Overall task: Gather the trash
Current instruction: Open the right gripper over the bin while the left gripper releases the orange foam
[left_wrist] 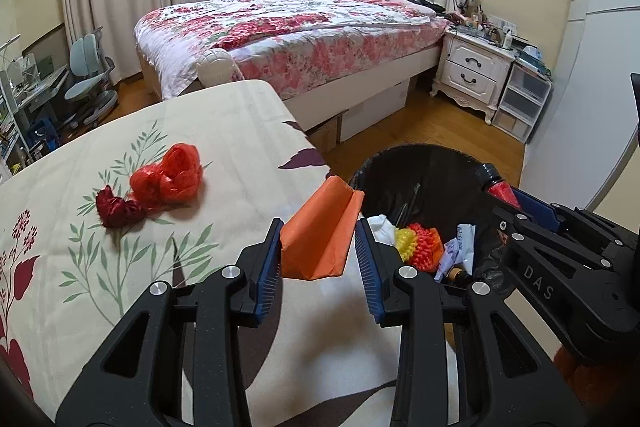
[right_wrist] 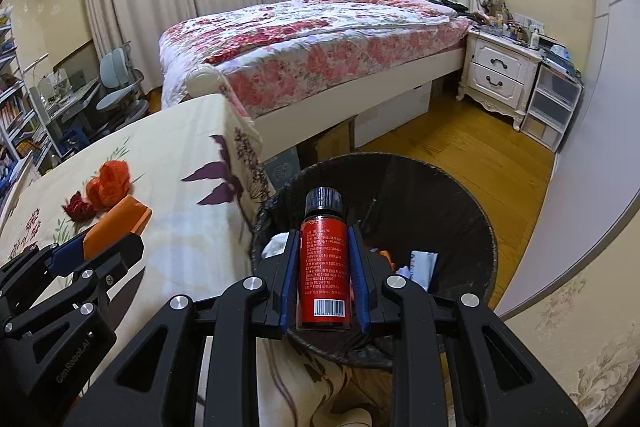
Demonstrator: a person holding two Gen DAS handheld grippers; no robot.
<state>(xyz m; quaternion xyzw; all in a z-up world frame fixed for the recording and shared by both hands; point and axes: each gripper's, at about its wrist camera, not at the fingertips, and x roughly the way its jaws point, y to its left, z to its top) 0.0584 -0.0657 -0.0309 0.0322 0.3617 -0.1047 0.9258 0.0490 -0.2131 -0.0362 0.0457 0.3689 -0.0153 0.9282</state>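
I'm gripping an orange folded paper piece (left_wrist: 320, 227) between my left gripper (left_wrist: 320, 259) fingers (left_wrist: 266, 267), holding it above the table (left_wrist: 224, 131) edge, just beside the black trash bin (left_wrist: 432, 167). My right gripper (right_wrist: 325, 267) fingers (right_wrist: 289, 267) are closed on a small red bottle (right_wrist: 323, 267) with a black cap, cap pointing away from me, and it's hanging over the bin's open mouth (label with barcode facing the camera). The bin is already holding a yellow-orange knobbly ball (left_wrist: 418, 241), white crumpled paper (left_wrist: 380, 227) and other scraps. Two orange-red mesh wads (left_wrist: 170, 175) and a dark red crumpled wad (left_wrist: 118, 207) are lying on the floral tablecloth, well apart from the bin. A bed (left_wrist: 288, 31) and nightstand (left_wrist: 472, 67) are sitting in the background
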